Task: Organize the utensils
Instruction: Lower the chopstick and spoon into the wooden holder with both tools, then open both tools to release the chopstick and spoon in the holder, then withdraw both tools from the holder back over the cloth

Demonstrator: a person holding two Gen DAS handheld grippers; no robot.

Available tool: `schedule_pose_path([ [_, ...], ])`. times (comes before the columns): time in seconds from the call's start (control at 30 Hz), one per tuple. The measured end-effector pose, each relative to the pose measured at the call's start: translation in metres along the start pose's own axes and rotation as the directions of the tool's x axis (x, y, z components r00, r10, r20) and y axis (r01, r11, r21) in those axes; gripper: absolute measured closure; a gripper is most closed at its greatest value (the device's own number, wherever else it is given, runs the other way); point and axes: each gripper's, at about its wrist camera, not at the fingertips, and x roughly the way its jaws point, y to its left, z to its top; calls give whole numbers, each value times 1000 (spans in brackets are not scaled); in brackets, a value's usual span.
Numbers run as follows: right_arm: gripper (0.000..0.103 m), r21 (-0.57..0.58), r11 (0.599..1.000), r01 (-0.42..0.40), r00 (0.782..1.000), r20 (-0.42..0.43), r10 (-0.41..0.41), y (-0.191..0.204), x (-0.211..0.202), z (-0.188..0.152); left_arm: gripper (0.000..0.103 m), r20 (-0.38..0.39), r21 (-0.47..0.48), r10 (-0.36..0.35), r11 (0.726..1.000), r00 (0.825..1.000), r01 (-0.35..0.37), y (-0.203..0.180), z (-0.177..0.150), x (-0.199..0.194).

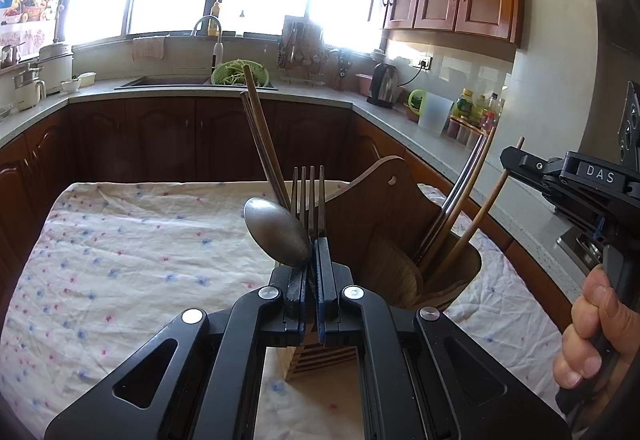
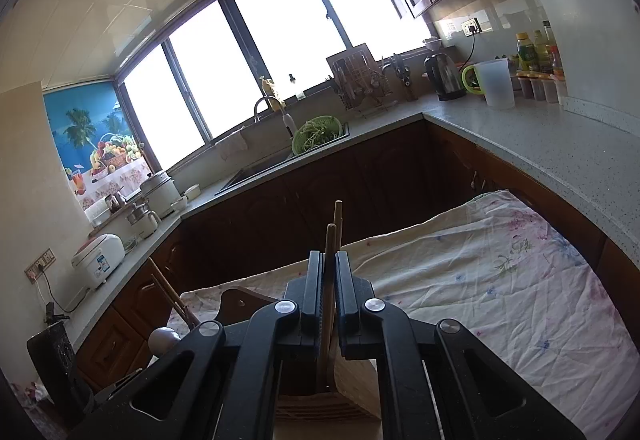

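- The flowered cloth (image 1: 120, 240) covers the table, with the wooden utensil holder (image 1: 384, 240) standing on it toward the right of the left wrist view.
- The left gripper (image 1: 310, 272) is clenched on the fork (image 1: 309, 196), which stands nearly upright with its tines pointing up, over the holder's left side.
- A metal spoon (image 1: 276, 234) sits just left of the fork, its bowl up and touching the gripper's left finger; whether the jaws also pinch it I cannot tell.
- Dark chopsticks (image 1: 260, 136) rise behind the spoon, long axis leaning up and to the left.
- In the holder's right compartment, metal chopsticks (image 1: 460, 192) lean up and to the right.
- The right gripper (image 2: 329, 276) grasps a wooden chopstick (image 2: 330, 252) between its pads; its long axis runs near vertical, lower end in the holder, top poking above the fingers. A second wooden stick stands just behind it.
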Motion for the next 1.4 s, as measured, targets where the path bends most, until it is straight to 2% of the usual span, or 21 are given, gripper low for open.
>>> schedule_pose_path([
  [0.3, 97, -2, 1000, 1, 1000, -2, -1, 0, 1, -1, 100, -14, -8, -2, 1000, 1000, 1, 2, 2, 2],
  [0.4, 92, 6, 1000, -3, 1000, -2, 3, -1, 1, -1, 99, -19, -14, 1, 1000, 1000, -1, 4, 2, 2],
  [0.43, 92, 8, 1000, -7, 1000, -1, 7, -2, 0, -1, 96, -20, -15, 5, 1000, 1000, -5, 4, 3, 2],
  [0.5, 89, 7, 1000, -6, 1000, -1, 6, -4, 0, -2, 82, -10, -19, 9, 1000, 1000, -9, 5, 3, -1],
  [0.53, 82, 10, 1000, -4, 1000, 1, 4, -5, -2, -2, 70, -3, -20, 15, 1000, 1000, -15, 6, 3, -4],
  [0.57, 76, 14, 1000, -6, 1000, 4, 6, -6, -2, -1, 64, 5, -22, 20, 1000, 1000, -19, 6, 3, -5],
  [0.6, 63, 20, 1000, -11, 1000, 8, 11, -7, -4, -1, 63, 9, -25, 20, 999, 1000, -20, 7, 3, -7],
  [0.63, 57, 25, 1000, -14, 1000, 11, 13, -8, -5, 0, 62, 9, -27, 22, 999, 1000, -22, 7, 3, -8],
  [0.77, 53, 39, 999, -26, 1000, 9, 25, -12, -8, 2, 51, 0, -36, 28, 999, 1000, -28, 9, 1, -9],
  [0.93, 32, 45, 998, -52, 999, 12, 52, -12, -14, 0, 42, 1, -40, 40, 998, 999, -40, 10, -1, -14],
  [1.13, 18, 40, 996, -84, 996, 11, 84, -10, -28, -4, 27, 1, -52, 57, 997, 998, -57, 14, -7, -27],
  [1.2, 17, 36, 996, -87, 996, 8, 87, -8, -34, -6, 22, -4, -59, 61, 996, 998, -61, 16, -11, -33],
  [1.27, 16, 26, 996, -88, 996, 1, 88, -7, -41, -10, 12, -9, -67, 62, 996, 998, -62, 18, -15, -39],
  [1.4, 13, 1, 996, -87, 996, -14, 87, -5, -57, -22, 8, -1, -81, 57, 995, 998, -57, 20, -27, -58],
])
